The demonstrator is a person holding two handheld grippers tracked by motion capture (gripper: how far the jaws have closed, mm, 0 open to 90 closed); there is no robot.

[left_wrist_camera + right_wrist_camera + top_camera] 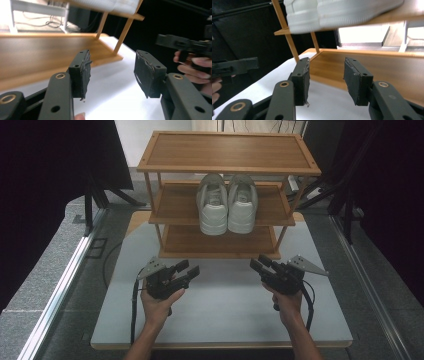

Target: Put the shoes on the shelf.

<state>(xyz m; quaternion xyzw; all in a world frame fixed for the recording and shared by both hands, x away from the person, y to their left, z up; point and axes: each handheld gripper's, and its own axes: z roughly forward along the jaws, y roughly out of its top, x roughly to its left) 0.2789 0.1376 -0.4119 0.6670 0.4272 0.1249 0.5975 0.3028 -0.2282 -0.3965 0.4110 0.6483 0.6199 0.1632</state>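
A pair of white sneakers point(227, 202) stands side by side on the middle shelf of a three-tier wooden shoe rack point(229, 154), toes toward me. Their soles point(342, 12) overhang that shelf's front edge in the right gripper view. My left gripper point(187, 267) is held open above the white table point(220, 315), in front of the rack's bottom shelf at its left end. My right gripper point(259, 263) is open too, in front of the bottom shelf's right end. Nothing lies between either pair of jaws. The bottom shelf point(32, 56) is bare.
The rack's top shelf is bare. Grey floor and metal rails point(60, 285) run along both sides of the table, with dark curtains beyond. A black stand leg point(107, 195) rises at the back left. Open tabletop lies between the two hands.
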